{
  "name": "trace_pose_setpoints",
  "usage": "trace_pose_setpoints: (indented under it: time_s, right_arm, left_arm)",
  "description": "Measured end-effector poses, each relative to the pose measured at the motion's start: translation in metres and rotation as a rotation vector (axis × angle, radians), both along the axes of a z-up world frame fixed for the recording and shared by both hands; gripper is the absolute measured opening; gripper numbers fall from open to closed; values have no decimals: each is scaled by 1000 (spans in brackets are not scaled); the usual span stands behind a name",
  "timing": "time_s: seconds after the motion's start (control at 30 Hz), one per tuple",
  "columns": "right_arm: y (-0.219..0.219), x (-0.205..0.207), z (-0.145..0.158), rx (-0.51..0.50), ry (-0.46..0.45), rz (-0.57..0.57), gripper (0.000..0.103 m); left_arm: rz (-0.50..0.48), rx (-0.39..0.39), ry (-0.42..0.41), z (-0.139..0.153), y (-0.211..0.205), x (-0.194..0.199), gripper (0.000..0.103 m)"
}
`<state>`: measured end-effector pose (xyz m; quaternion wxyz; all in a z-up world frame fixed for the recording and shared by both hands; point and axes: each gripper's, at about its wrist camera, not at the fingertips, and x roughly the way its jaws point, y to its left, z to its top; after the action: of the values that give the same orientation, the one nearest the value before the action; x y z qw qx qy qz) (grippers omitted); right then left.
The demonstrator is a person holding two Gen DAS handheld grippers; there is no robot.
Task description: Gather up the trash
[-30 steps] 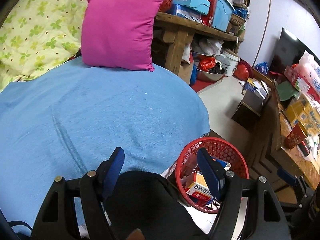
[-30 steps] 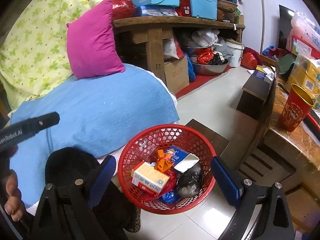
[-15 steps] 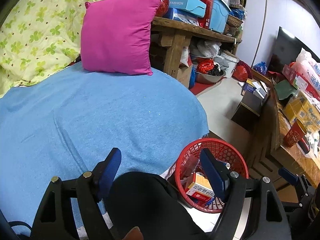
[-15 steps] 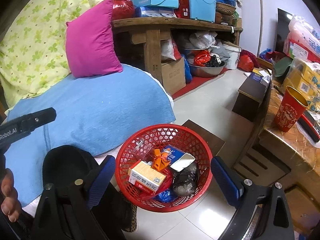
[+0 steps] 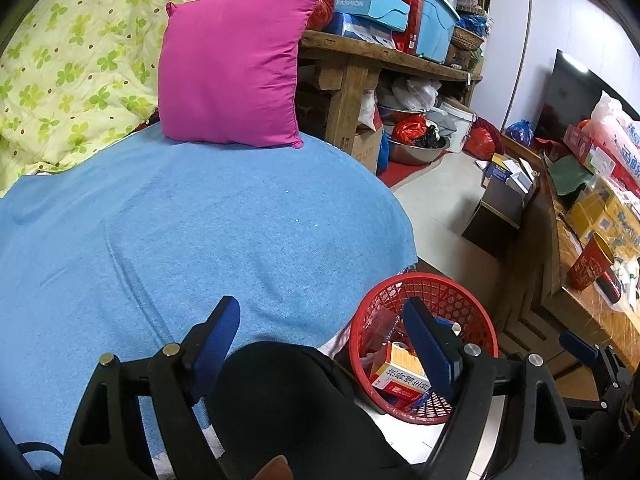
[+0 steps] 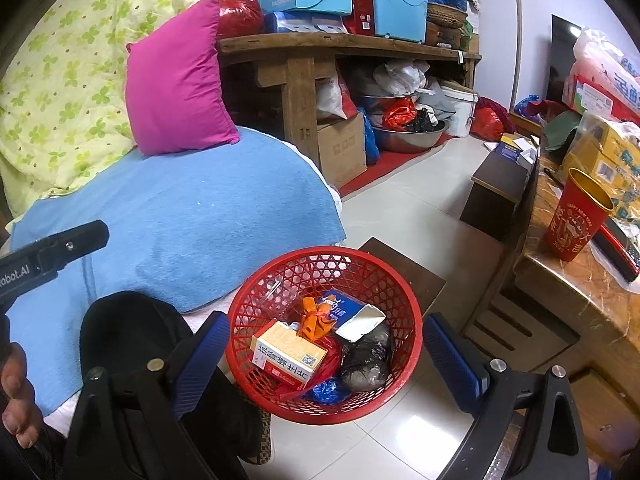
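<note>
Trash [image 6: 316,346] fills the red basket [image 6: 404,300]; both empty, spread-jawed grippers, left gripper [image 5: 320,336] and right gripper [image 6: 324,344], have drifted slightly back, suggesting collection is finished.

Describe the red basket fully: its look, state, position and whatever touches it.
The red basket is round, open-topped plastic lattice, standing upright on the tiled floor beside the blue blanket. It holds an orange-and-white box, an orange wrapper, a blue carton and a dark bag. Neither gripper touches it.

Red lattice basket [image 6: 280,280], magenta pillow [image 5: 232,64], blue blanket [image 5: 180,220], green-clover quilt [image 5: 68,52].
</note>
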<state>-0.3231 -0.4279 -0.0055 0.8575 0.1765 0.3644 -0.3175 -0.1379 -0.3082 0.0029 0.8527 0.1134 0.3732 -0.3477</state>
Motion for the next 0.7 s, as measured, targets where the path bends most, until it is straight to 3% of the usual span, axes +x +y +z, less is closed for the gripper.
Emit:
trace_pose_setpoints:
  time_s: [0.7]
  right_arm:
    - [0,-3,1,-4,0,-14,98]
  left_arm:
    - [-31,0,-3,0,-3,-5,84]
